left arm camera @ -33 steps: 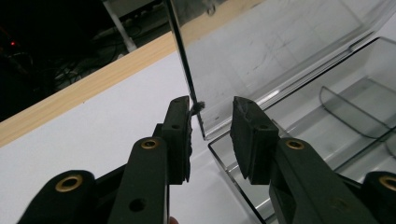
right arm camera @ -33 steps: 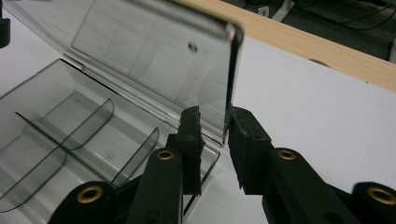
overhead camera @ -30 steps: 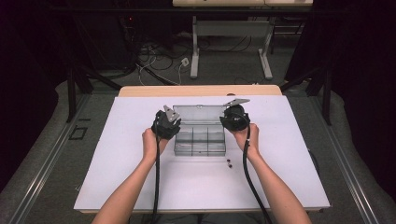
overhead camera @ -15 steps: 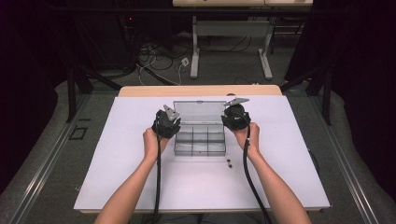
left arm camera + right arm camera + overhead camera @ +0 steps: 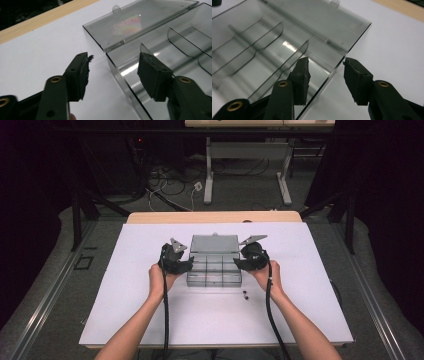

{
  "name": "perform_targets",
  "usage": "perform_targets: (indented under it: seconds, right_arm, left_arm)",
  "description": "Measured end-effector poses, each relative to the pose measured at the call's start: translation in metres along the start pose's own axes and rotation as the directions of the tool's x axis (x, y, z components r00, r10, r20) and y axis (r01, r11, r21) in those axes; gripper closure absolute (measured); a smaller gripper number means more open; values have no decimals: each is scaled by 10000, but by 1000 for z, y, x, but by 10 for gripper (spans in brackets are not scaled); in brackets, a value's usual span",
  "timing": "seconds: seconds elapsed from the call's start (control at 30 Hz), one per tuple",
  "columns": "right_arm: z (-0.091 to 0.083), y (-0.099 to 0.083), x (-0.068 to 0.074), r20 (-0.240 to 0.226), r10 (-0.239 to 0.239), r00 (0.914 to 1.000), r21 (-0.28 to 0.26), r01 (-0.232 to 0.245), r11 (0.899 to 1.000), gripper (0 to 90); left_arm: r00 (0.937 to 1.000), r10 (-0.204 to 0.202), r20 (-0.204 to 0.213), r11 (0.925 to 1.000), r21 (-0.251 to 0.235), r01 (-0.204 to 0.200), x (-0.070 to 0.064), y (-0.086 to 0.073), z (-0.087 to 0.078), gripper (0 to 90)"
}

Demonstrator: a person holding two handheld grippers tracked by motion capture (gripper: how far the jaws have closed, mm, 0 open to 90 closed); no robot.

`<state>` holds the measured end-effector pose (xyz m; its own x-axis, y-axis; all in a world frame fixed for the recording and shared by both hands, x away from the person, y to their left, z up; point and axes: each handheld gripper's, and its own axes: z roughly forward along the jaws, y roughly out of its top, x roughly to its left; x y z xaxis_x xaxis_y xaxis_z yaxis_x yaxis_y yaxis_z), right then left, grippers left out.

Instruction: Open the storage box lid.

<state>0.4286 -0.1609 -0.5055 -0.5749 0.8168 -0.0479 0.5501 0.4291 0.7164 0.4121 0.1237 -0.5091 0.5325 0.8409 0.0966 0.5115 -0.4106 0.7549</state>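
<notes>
Fingers (image 5: 153, 75) of the left gripper (image 5: 113, 75) and right gripper (image 5: 325, 77) gape wide, holding nothing — each pair straddles a side wall of the clear compartment box (image 5: 214, 268), which sits mid-table with its lid (image 5: 214, 243) laid flat behind. An uneven squeeze could skid the light box toward two small dark parts (image 5: 245, 295) nearby on the white table (image 5: 125, 310).

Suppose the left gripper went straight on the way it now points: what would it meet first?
Probably the side wall of the clear box. The left gripper is open, with that wall running up between its jaws, one inside the box, one outside. The open lid lies beyond; depth is unclear.
</notes>
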Motion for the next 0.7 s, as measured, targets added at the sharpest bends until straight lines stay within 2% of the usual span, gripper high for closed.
perform_targets:
  seconds: [0.03,0.13,0.17,0.2,0.3,0.37,0.47,0.63,0.67,0.7]
  right_arm:
    - [-3,-7,1,-243,-129,9996,44,131,9999,510]
    - [-13,-19,3,-497,-219,9985,100,224,9997,477]
    - [-18,-24,2,-684,-89,9976,108,97,9999,466]
    - [-25,-29,0,-833,-204,9963,288,228,9993,443]
    - [-32,-34,-2,-1010,-8,9949,301,39,9995,416]
    - [-36,-40,-3,-1103,23,9939,272,7,9996,396]
    - [-44,-48,-4,-1291,-24,9916,706,116,9974,359]
    - [-52,-53,0,-1472,-39,9891,678,141,9976,350]
    - [-55,-54,1,-1667,-119,9859,800,256,9965,333]
    - [-55,-54,1,-1667,-119,9859,800,256,9965,333]
  left_arm:
    - [9999,37,113,10000,69,-38,1,-4,-4,386]
    - [9986,17,523,9996,273,-31,4,-15,-15,338]
    - [9982,4,607,9996,298,-22,4,-18,-17,308]
    - [9970,88,768,9992,387,-118,6,-23,-22,288]
    - [9964,231,812,9984,487,-271,9,-33,-32,257]
    - [9959,190,888,9979,601,-244,10,-38,-39,234]
    - [9949,262,970,9965,764,-337,11,-47,-48,176]
    - [9933,390,1088,9958,778,-476,7,-57,-59,158]
    - [9936,491,1022,9953,783,-573,6,-59,-63,156]
    - [9933,429,1077,9962,715,-508,4,-60,-64,156]
